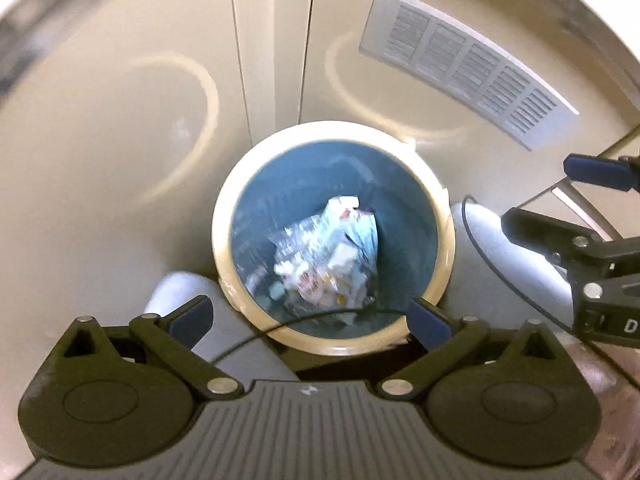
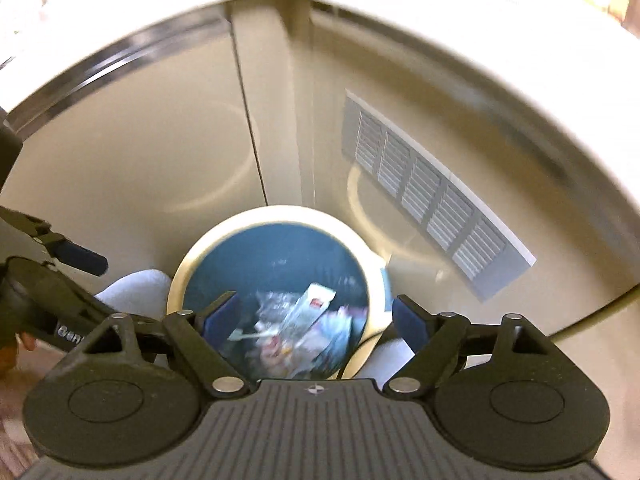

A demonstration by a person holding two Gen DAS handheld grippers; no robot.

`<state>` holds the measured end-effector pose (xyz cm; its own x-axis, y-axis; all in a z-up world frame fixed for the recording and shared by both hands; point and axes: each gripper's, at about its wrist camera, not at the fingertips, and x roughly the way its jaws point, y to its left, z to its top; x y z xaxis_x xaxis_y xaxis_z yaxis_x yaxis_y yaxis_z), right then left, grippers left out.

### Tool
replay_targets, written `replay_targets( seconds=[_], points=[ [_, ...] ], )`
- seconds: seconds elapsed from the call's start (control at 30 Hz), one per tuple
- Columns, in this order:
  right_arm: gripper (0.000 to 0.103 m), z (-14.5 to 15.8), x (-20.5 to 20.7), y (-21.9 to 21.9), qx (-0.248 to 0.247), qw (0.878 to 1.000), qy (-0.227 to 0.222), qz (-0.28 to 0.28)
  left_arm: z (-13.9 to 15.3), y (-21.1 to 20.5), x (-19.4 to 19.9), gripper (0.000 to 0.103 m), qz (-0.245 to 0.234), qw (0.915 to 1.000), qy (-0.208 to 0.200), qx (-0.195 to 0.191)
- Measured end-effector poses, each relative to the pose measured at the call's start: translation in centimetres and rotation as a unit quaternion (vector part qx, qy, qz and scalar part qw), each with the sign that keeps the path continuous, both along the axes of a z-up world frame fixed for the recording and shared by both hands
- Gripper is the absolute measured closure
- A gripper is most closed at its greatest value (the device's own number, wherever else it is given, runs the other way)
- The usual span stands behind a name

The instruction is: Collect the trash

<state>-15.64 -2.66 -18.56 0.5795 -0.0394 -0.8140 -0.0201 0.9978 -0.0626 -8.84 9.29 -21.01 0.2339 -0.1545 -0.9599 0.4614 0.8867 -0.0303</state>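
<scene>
Below, seen from above through both wrist cameras, a round bin [image 1: 335, 236] with a cream rim and blue inside stands on the floor against a beige cabinet [image 1: 120, 128]. The left gripper [image 1: 310, 318] hangs over the near edge of the bin, its jaws spread wide with nothing between them; the right gripper [image 2: 316, 318] is likewise released, empty, its blue pads framing the bin's opening.

The left wrist view alone shows the right gripper from outside, at its right edge, with one blue fingertip [image 1: 596, 170] well clear of the bin and a thin black cable [image 1: 492, 264] curving beside it. The right wrist view alone shows the left gripper from outside, at its left edge, and the countertop edge [image 2: 360, 20] above the cabinet. Both views show a white louvred vent [image 1: 468, 66] ahead and to the right of the bin, and pale rounded shapes [image 1: 176, 292] on either side of it that cannot be identified.

The trash [image 1: 332, 256] is a crumpled heap of clear plastic wrap, white paper and printed packaging with red marks, blurred in both views. It lies at the bottom of the bin, directly ahead of and beneath both grippers, touching neither.
</scene>
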Motion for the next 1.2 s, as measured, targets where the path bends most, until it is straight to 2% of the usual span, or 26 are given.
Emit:
replay_targets(
  seconds=[0.13,0.47,0.77,1.2],
  points=[
    [0.018,0.9,-0.8,0.2,-0.007,1.000,-0.014,0.010,2.0,0.2,-1.1,0.000,0.010,0.9987,-0.050,0.000],
    [0.017,1.4,-2.6,0.5,-0.026,0.999,-0.038,0.023,4.0,0.1,-2.4,0.000,-0.002,0.9965,-0.084,-0.002],
    [0.016,0.7,-2.7,1.3,-0.033,0.998,-0.050,0.023,4.9,0.5,-2.9,0.000,-0.006,0.9952,-0.098,-0.002],
    [0.016,0.4,-2.5,1.3,-0.032,0.998,-0.049,0.025,4.8,0.4,-2.9,0.000,-0.011,0.9944,-0.105,0.002]
  ],
)
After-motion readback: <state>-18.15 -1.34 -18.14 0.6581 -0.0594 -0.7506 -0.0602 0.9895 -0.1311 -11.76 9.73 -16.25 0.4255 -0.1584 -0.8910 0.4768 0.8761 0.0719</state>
